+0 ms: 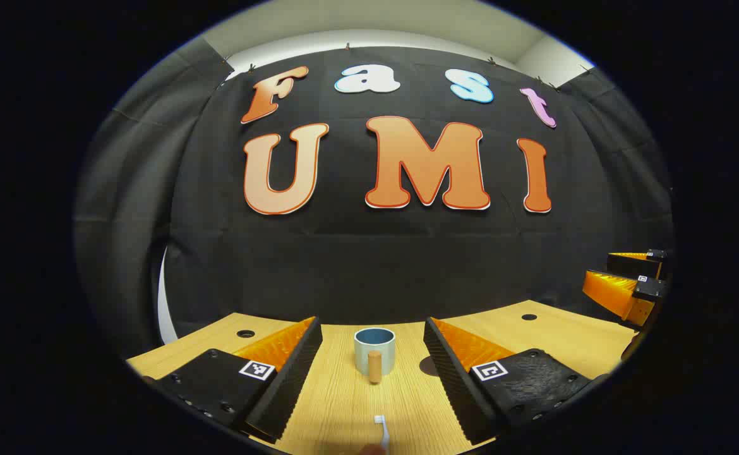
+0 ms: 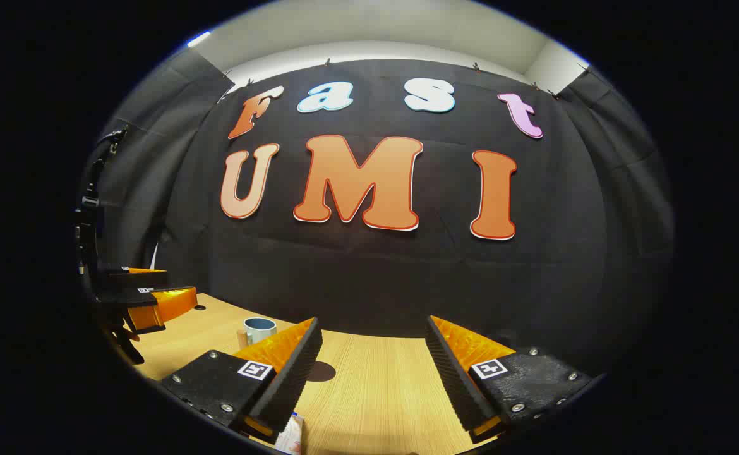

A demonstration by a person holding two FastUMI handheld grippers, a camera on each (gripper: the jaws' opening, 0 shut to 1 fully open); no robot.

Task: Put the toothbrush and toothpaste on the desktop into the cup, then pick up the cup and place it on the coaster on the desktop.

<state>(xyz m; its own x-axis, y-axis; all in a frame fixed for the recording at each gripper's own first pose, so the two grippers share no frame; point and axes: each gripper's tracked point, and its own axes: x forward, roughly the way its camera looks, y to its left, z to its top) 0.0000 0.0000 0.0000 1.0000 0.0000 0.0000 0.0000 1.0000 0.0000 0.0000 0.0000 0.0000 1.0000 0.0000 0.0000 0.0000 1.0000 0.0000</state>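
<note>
- The left gripper (image 1: 372, 354) is wide open, holding nothing. The toothbrush (image 1: 380, 430) lies flat at 6 o'clock, just below its fingers.
- It looks thin, light and stiff — best pinched at mid-handle.
- The cup (image 1: 374, 351) stands at 12 o'clock from the brush, its handle facing us.
- The right gripper (image 2: 372, 357) is open too — the toothpaste (image 2: 292, 437) peeks at 7 o'clock. It is likely soft, so squeeze gently.

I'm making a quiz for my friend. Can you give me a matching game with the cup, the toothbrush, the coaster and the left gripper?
Things:
1. cup
2. toothbrush
3. coaster
4. left gripper

Descriptions:
A. dark round patch on the desktop
B. open, with nothing between its fingers
C. white head, at the bottom edge of the left gripper view
D. upright, with a wooden handle

Pairs: 1-D, 2-C, 3-A, 4-B
</note>
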